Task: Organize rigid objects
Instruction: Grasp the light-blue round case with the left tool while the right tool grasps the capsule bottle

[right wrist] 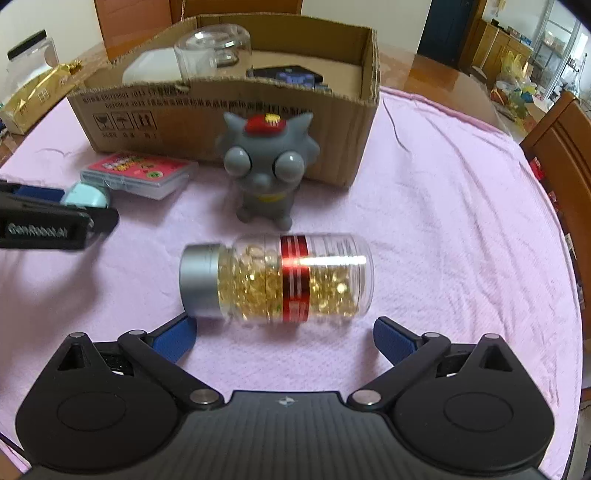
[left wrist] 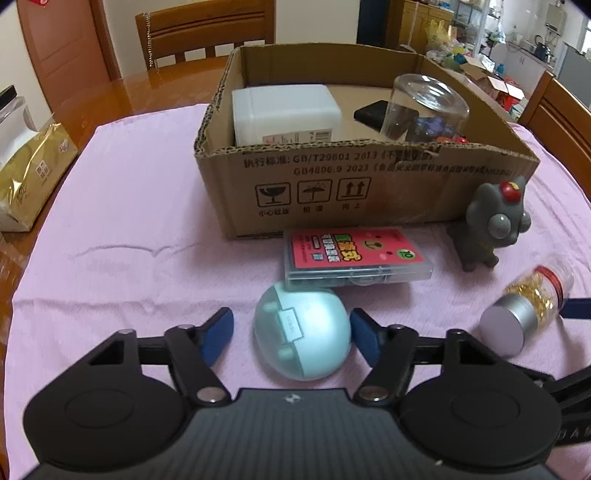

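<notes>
My left gripper point(left wrist: 291, 334) is open, its blue pads either side of a round light-blue case point(left wrist: 301, 332) on the pink cloth; the right pad looks close to or touching it. My right gripper point(right wrist: 284, 338) is open just in front of a clear bottle of gold capsules point(right wrist: 277, 278) lying on its side, silver cap to the left. A grey big-eyed toy figure point(right wrist: 269, 166) stands by the cardboard box point(left wrist: 332, 192). A clear flat case with a pink label point(left wrist: 356, 256) lies before the box. The box holds a white container point(left wrist: 284, 114), a clear jar point(left wrist: 424, 107) and a dark item.
A gold tissue pack point(left wrist: 33, 173) lies at the table's left edge. Wooden chairs point(left wrist: 207, 33) stand behind and to the right. The left gripper's body point(right wrist: 48, 225) shows at the left of the right wrist view. The pink cloth point(right wrist: 461, 221) lies to the right.
</notes>
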`<state>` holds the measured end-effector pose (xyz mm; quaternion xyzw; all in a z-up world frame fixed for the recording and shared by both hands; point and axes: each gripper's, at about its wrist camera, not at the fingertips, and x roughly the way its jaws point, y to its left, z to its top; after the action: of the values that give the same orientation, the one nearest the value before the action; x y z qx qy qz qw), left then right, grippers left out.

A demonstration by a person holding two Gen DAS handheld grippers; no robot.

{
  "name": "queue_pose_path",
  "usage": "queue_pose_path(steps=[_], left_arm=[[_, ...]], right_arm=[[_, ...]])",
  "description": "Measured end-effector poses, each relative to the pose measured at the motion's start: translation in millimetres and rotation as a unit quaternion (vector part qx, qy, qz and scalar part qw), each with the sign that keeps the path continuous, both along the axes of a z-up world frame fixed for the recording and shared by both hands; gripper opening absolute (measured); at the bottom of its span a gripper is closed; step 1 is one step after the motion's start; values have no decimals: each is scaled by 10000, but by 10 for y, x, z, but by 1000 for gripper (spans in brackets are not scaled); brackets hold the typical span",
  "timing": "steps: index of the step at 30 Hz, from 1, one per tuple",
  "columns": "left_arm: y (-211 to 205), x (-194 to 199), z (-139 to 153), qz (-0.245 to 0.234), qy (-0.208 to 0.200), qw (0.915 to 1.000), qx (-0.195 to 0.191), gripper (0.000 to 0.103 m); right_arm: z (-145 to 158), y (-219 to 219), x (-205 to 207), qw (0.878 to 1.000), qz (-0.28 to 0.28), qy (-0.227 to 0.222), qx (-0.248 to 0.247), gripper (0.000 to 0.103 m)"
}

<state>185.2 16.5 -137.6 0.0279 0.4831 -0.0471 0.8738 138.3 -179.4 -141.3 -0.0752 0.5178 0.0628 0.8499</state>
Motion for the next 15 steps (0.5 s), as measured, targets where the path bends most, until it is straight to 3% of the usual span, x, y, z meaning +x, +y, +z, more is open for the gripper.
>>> queue_pose_path(steps=[9, 15], left_arm=[[84, -65, -2, -280, -84, 9995, 123, 68], [12, -38, 19, -452, -48, 9990, 52, 54]], right_arm=[[-36, -85, -22, 9998, 132, 37, 152, 103], [-30, -106, -13, 9993, 337, -20, 174, 103]])
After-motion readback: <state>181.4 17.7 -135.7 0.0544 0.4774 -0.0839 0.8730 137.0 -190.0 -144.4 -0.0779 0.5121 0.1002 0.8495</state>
